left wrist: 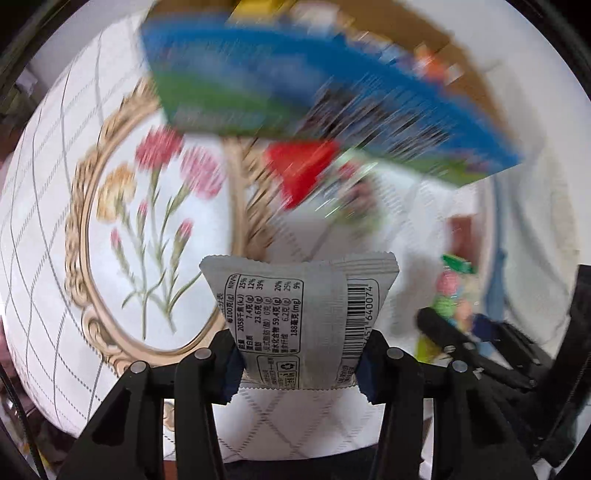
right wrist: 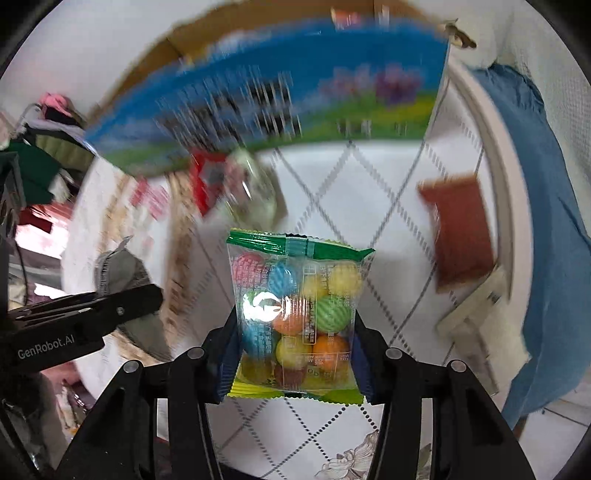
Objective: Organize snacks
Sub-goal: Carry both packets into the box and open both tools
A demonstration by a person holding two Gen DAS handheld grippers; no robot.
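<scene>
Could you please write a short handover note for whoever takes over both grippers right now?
Left gripper: shut on a grey snack packet, held above the table.
Right gripper: shut on a clear bag of coloured candy balls.
Ahead: blue-green box in front of a cardboard box; a red packet and a brown packet lie on the table.
Done: both packets picked up. Left: place them, then collect the rest.

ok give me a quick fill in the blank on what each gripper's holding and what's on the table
1. The left gripper is shut on a ____ snack packet printed with a barcode.
2. The right gripper holds a clear bag of coloured ____.
3. The tablecloth shows flowers inside a ____ oval frame.

Missing words: silver; candy balls; gold
</scene>
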